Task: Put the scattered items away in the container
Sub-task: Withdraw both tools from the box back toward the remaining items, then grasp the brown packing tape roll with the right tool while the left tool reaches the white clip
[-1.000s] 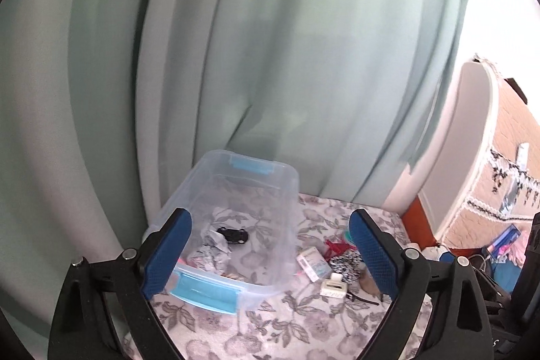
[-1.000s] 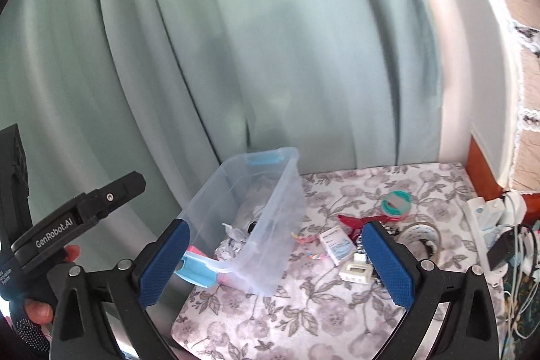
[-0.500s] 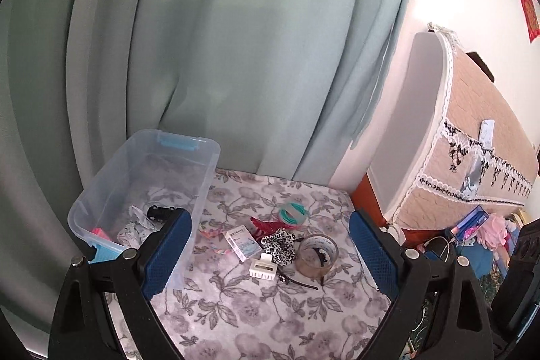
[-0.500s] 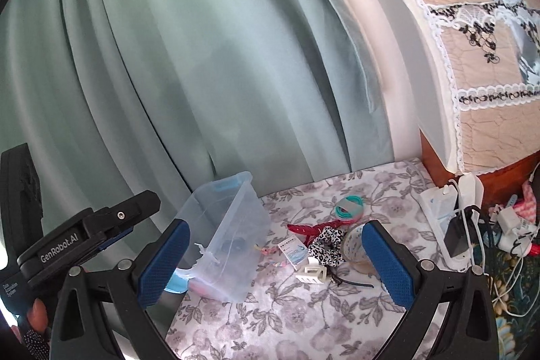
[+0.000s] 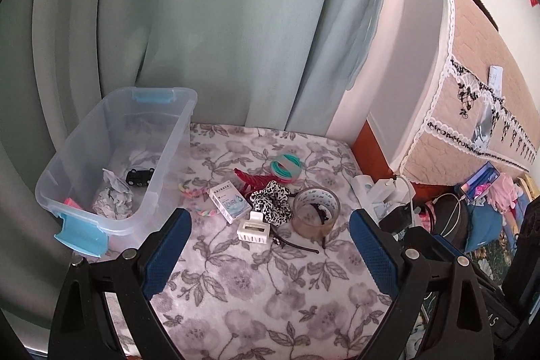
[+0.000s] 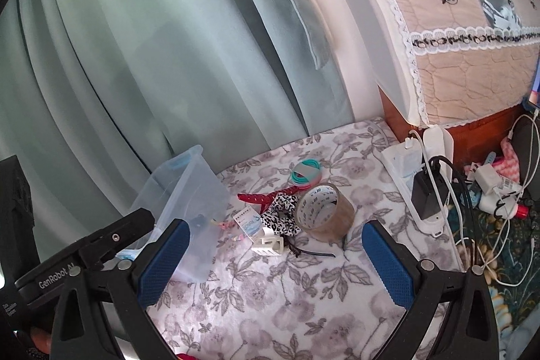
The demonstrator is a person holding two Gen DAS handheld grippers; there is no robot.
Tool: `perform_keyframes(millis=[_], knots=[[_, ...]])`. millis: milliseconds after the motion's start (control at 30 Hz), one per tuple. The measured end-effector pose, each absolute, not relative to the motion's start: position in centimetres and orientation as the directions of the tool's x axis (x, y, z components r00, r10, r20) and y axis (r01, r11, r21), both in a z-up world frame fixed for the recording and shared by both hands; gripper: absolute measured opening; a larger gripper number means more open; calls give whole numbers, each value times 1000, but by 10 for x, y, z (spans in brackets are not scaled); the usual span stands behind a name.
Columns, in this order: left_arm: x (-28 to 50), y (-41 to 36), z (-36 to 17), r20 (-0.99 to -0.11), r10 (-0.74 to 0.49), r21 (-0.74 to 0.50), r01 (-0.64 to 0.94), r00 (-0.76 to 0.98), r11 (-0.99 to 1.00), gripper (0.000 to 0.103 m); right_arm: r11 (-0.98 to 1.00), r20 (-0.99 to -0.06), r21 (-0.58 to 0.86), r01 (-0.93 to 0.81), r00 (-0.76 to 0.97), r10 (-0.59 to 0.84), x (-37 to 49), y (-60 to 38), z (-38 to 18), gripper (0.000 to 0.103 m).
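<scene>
Although a few things already lay in the bin (image 5: 111, 157), most of the tidying was left. The bin stood at the left edge of the tabletop (image 5: 270, 292), toward the back corner, and held crumpled paper (image 5: 113, 201), a small black object (image 5: 140, 176) and something pink in its near corner.

Outside it, clustered about the middle of the tabletop, were a pastel braid (image 5: 195, 201) just beside the bin wall, a small box (image 5: 229, 199), a white clip (image 5: 253, 228), a spotted scrunchie (image 5: 273, 201), a red clip (image 5: 253, 181), teal bands (image 5: 286, 166) further back, a tape roll (image 5: 315, 211) and a black hairpin (image 5: 297, 245) at the near side of the pile. Several touched or overlapped one another.

The left gripper (image 5: 268, 255) hung above the near part of the tabletop with its fingers spread wide and nothing between them. The right gripper (image 6: 275, 258) hung likewise, fingers released and empty, looking at the same pile.

By my judgement the task was roughly a third done; eight items or so remained, and the nearest picks looked to be the white clip or the box.
</scene>
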State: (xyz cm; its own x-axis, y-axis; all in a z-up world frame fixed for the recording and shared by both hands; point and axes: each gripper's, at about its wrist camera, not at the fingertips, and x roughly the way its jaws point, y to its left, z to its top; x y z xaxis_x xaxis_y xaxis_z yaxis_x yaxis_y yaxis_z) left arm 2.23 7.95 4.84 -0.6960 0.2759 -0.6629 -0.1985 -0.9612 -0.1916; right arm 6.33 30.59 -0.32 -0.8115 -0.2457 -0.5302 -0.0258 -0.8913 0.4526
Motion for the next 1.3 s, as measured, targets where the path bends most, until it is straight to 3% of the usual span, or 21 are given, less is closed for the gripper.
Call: perform_keyframes(millis=[167,600,1300], knots=[[13,81,29,-686,293,-210,-204,-666,-956,103,-894,-563,445,-53,-793,-233,54,310,-18,103],[-16,84,-29,-751,335,-259,-212,-569,-942,103,-903,-661,421,-81,-710,-244,27,311,-64,103],[-87,99,-128,-874,266,-232,-134,-407,-964,103,-944,-784,326,-57,-575,-236,-47,304,-131,103]])
